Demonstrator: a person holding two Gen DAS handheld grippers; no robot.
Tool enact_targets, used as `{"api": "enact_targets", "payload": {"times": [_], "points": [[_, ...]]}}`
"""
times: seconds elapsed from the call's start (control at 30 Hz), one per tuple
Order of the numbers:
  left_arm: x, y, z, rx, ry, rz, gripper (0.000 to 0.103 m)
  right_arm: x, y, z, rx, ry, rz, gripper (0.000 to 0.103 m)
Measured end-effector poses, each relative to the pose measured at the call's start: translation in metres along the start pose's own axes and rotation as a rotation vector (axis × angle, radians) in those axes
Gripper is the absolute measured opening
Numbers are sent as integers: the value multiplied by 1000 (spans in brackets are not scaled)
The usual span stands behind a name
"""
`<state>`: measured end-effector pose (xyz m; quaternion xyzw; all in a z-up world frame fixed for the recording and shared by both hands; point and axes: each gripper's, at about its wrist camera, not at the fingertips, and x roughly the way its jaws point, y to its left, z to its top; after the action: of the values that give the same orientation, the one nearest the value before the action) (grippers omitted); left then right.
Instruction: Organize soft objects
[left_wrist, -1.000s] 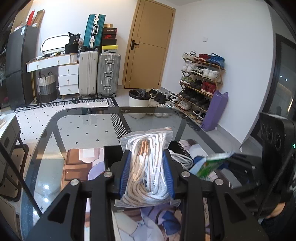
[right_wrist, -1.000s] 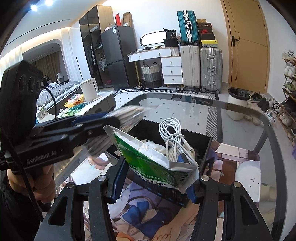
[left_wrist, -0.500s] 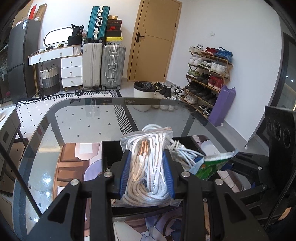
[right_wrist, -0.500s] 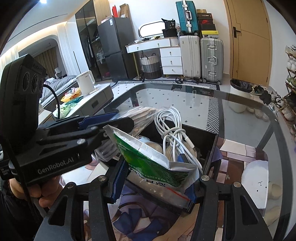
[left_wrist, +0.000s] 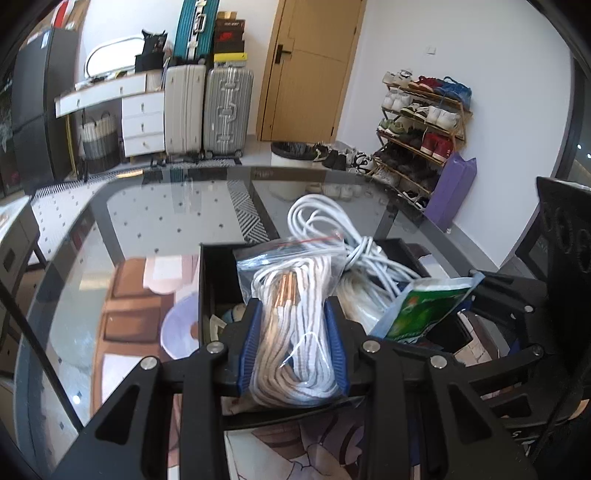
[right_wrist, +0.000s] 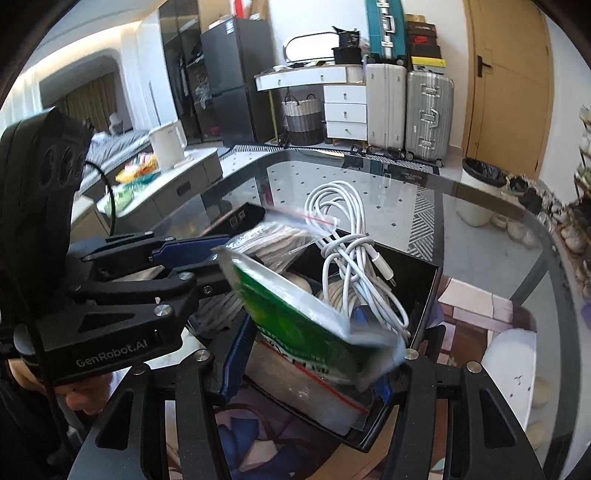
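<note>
My left gripper is shut on a clear zip bag of white cord and holds it over the black bin. The bag also shows in the right wrist view, with the left gripper beside it. My right gripper is shut on a green and silver packet, held over the bin's near corner. The packet shows at the right of the left wrist view. A coil of white cable stands in the bin.
The bin sits on a printed mat on a glass table. Beyond the table are suitcases, a shoe rack, a white waste bin and a side counter with a kettle.
Both grippers have moved forward and down over the bin with their loads. The cord bag and the packet now sit closer to the coil of cable.
</note>
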<state>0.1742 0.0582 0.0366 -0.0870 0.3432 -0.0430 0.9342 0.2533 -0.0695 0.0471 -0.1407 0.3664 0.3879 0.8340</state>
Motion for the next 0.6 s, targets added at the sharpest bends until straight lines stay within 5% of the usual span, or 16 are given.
{"api": "enact_targets", "payload": {"times": [0.13, 0.23, 0.4, 0.47, 0.6], "points": [[-3, -3, -1, 12, -1, 12, 34, -2, -2, 1, -8, 0, 21, 62], [-6, -2, -3, 8, 0, 22, 42, -8, -2, -3, -19, -28, 28, 78], [-25, -4, -4, 16, -45, 16, 77, -25, 0, -11, -37, -84, -4, 96], [-33, -4, -6, 20, -74, 48, 94, -33, -2, -16, -27, -105, -1, 96], [-50, -2, -12, 29, -128, 65, 99, -53, -7, -26, 3, -159, 1, 102]]}}
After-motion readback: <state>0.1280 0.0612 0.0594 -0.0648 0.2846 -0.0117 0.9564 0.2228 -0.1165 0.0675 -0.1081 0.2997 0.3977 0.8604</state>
